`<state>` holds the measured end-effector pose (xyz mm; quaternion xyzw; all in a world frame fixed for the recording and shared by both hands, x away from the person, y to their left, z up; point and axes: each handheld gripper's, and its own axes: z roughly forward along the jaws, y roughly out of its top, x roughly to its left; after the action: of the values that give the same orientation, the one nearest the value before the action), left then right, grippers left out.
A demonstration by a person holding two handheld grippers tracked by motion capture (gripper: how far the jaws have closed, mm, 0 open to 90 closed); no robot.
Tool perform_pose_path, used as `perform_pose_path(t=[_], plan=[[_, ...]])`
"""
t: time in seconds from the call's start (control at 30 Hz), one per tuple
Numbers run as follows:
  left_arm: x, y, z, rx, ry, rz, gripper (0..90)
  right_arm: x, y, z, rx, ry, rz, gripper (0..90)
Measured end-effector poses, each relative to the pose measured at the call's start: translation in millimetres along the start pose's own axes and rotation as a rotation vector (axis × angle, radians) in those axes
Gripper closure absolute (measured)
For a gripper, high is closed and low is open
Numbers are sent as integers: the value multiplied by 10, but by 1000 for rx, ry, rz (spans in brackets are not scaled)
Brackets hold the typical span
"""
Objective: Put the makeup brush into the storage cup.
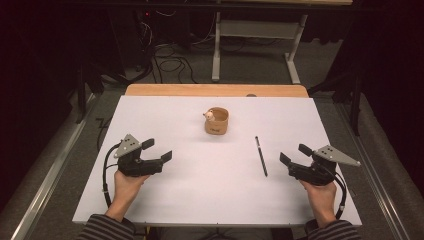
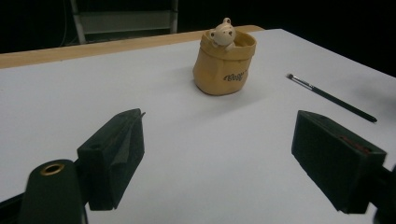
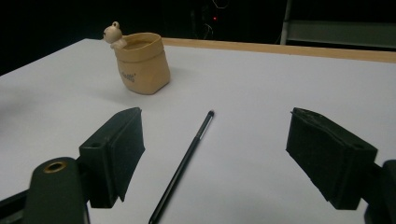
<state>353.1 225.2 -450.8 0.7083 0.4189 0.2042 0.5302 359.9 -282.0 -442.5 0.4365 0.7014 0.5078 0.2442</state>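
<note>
Left gripper (image 1: 159,150) and right gripper (image 1: 295,154) are resting near the worktop (image 1: 165,200) side edges, fingers spread, holding nothing. Brush (image 1: 261,155) is lying just beside the right gripper; pot (image 1: 216,120) is standing well apart, mid-worktop.

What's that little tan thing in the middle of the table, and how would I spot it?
On the white table, look past its middle toward the wooden far edge. There stands a tan pot shaped like a sack, with a tiny pale bear on its rim; the thin black brush lies flat nearby.

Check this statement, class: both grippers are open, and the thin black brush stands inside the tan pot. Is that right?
Not quite. The brush lies flat on the white table, apart from the tan pot, as the high view shows. Both the left gripper and right gripper are open.
</note>
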Motion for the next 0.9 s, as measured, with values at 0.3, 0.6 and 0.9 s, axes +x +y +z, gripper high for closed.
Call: perform_pose_path(t=[0.3,0.6,0.9], plan=[[16,5,36,-2,-12,-11,177,-17,-8,0,15,11,3,199],[26,12,81,-7,-29,-25,179,-6,17,-85,-16,8,3,200],[30,17,96,-6,-32,-28,180,41,103,-124,-41,22,-11,197]])
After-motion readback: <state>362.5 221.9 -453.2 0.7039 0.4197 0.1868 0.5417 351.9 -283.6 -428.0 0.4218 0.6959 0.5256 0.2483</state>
